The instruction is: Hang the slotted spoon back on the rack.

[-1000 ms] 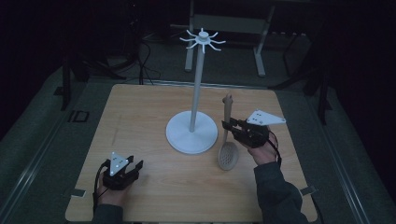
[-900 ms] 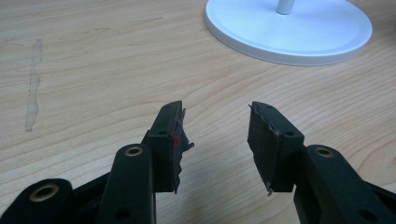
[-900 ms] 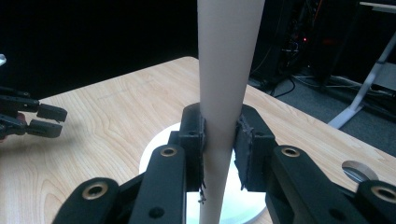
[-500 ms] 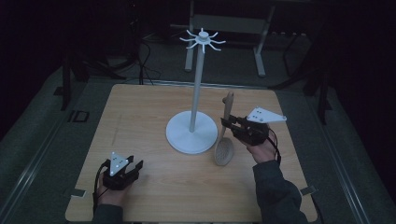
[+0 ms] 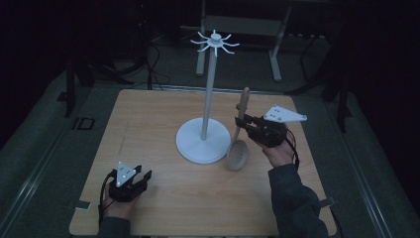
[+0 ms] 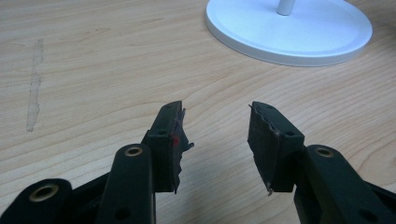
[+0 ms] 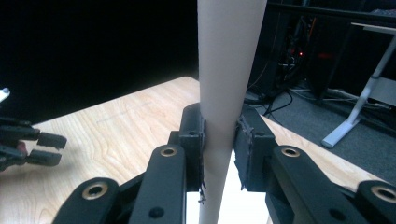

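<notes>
Up close — jaws pinching spoon (image 7: 219, 116)

White hook stand (image 5: 204, 144) mid-table (image 5: 148, 124); metal frame legs (image 5: 275, 54) behind

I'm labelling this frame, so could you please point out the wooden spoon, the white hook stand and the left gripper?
wooden spoon (image 5: 237, 154): high view, on its bowl.
white hook stand (image 5: 208, 89): high view, on its pole.
left gripper (image 6: 215, 140): left gripper view, midway between its open jaws.
</notes>
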`<act>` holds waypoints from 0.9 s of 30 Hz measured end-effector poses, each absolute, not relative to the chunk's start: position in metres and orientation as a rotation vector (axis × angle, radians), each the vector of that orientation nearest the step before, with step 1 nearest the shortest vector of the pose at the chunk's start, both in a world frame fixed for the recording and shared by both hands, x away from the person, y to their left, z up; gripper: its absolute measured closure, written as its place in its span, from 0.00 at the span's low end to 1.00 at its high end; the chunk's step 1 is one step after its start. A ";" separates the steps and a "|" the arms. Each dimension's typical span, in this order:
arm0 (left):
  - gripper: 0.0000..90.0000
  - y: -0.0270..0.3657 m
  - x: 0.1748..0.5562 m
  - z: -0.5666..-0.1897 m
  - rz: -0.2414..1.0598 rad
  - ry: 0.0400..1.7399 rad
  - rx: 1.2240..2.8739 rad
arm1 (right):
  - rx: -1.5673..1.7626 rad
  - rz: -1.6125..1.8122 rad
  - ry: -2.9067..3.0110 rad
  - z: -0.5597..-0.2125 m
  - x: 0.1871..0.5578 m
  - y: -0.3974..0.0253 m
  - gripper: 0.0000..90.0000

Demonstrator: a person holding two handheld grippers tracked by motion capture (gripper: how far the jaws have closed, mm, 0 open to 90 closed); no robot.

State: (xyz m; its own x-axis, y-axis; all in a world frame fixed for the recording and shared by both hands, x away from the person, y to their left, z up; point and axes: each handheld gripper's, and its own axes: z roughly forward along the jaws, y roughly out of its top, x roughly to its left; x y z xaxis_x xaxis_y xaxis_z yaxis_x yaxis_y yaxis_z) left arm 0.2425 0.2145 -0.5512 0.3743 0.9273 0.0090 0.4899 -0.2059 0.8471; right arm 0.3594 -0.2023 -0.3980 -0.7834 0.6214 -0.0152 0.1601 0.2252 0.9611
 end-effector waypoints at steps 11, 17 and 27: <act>0.62 0.215 0.242 -0.552 0.690 1.240 1.839 | 0.704 1.595 2.107 -0.370 0.373 -0.193 0.83; 0.62 0.216 0.241 -0.552 0.695 1.241 1.837 | 0.700 1.608 2.100 -0.354 0.383 -0.187 0.83; 0.62 0.219 0.240 -0.551 0.695 1.245 1.825 | 0.689 1.616 2.096 -0.323 0.398 -0.168 0.83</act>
State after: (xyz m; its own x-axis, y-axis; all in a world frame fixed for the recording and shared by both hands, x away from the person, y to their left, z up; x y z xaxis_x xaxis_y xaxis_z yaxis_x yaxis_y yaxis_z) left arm 0.2396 0.2185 -0.5508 0.3638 0.9315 0.0015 0.4906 -0.1930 0.8498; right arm 0.3975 -0.1680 -0.3229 -0.7968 0.6040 -0.0179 0.1364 0.2088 0.9684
